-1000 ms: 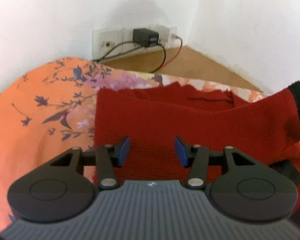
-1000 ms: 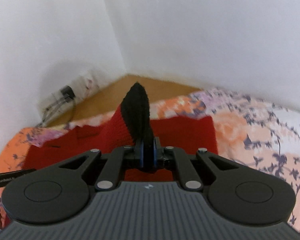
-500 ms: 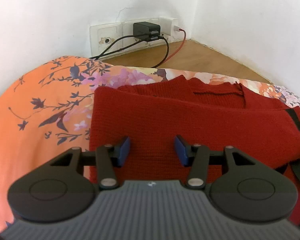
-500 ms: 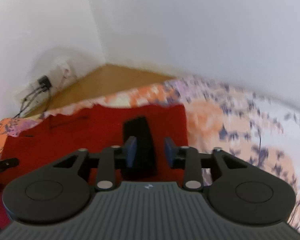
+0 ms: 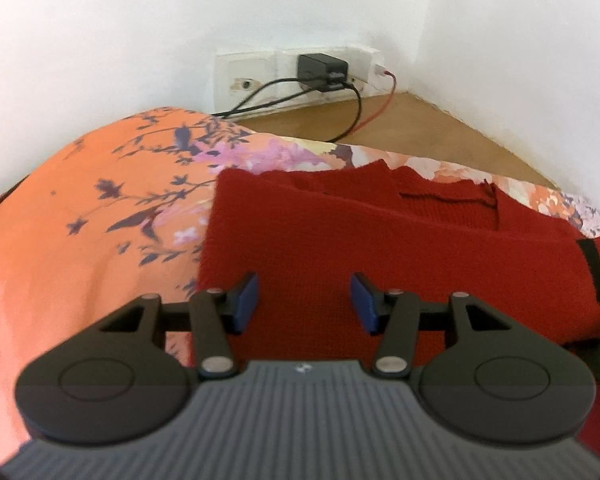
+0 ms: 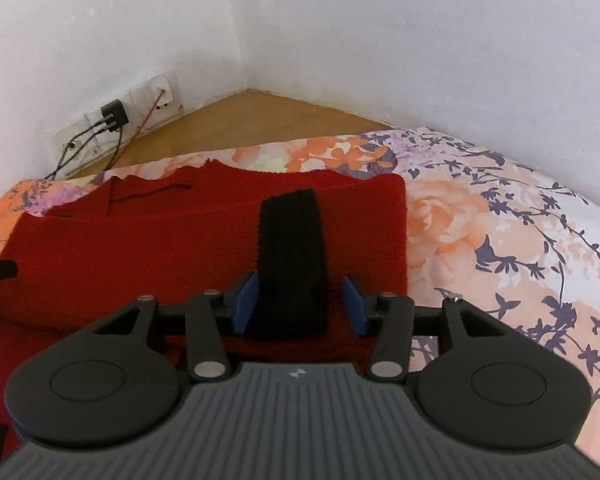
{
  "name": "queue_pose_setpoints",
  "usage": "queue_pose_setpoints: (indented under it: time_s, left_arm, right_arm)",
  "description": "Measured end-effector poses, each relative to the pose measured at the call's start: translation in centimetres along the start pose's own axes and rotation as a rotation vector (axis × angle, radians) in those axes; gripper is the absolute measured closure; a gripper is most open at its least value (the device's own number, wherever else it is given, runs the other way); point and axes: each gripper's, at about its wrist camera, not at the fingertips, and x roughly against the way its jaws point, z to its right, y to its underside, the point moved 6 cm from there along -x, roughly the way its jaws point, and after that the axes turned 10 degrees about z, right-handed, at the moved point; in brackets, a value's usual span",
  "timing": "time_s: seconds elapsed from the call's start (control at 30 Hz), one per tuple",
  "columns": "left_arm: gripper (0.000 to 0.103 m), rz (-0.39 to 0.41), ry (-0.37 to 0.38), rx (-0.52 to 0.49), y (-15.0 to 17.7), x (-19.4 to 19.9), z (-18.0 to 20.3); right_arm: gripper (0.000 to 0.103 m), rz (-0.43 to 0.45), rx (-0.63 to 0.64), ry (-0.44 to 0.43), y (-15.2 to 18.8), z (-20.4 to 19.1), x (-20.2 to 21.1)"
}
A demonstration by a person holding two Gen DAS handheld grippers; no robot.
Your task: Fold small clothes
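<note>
A red knit sweater (image 5: 380,248) lies on a floral bedsheet (image 6: 500,240), its black cuff (image 6: 292,264) between the spread right gripper (image 6: 298,304). The left gripper (image 5: 304,302), also spread, hovers above the body. Snagging the cuff on withdrawal could undo the sleeve fold.

The left gripper (image 5: 304,302) and right gripper (image 6: 300,304) look alike: black linkage arms, silver pivot screws, blue pads. Each has a ribbed grey housing bearing a small white logo.

Floral orange bedspread (image 5: 80,240); white walls (image 6: 420,40); far wall sockets (image 5: 256,76) with black charger (image 5: 320,68), black cables (image 5: 284,92), red cable (image 5: 380,104); wooden floor (image 6: 260,120).
</note>
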Motion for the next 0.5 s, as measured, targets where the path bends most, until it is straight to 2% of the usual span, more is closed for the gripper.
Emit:
queue_pose_setpoints:
  time_s: [0.13, 0.27, 0.5]
  left_arm:
    - [0.05, 0.005, -0.033, 0.019, 0.5, 2.6, -1.1]
    - [0.05, -0.023, -0.047, 0.033, 1.3, 4.8, -2.6]
    - [0.05, -0.077, -0.045, 0.022, 3.7, 8.6, -5.9]
  right_arm:
    - [0.044, -0.004, -0.055, -0.046, -0.1, 0.3, 2.5]
    - [0.039, -0.013, -0.078, -0.091, 0.9, 0.5, 6.2]
    - [0.038, -0.044, -0.103, -0.045, 4.3, 1.2, 11.8]
